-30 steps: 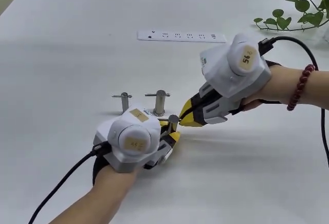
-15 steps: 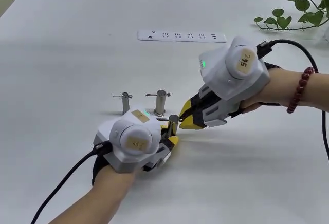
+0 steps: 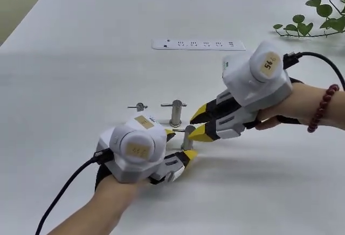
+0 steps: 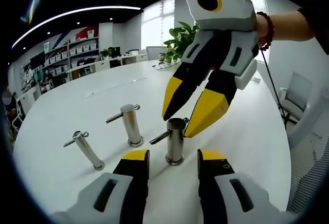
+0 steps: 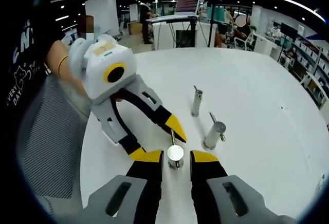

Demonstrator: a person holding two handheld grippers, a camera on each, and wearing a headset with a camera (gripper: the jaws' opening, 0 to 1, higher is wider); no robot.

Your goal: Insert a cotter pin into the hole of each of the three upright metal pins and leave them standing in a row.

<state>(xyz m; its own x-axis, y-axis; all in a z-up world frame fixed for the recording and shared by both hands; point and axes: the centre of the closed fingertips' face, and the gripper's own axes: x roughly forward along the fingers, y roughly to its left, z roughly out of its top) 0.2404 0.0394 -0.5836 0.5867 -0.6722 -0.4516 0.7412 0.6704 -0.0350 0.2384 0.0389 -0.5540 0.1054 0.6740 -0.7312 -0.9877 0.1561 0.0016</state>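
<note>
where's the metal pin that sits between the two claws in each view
Head view: pin just below centre.
Left gripper view: pin at lower centre, the nearest of three.
Right gripper view: pin at lower centre, its top facing the camera.
Shared landmark: the middle pin standing next to it.

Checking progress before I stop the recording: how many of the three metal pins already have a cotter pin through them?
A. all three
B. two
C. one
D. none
A: the left gripper view shows a cotter pin crossing the nearest pin, and one each through the middle pin and the far pin.
</note>
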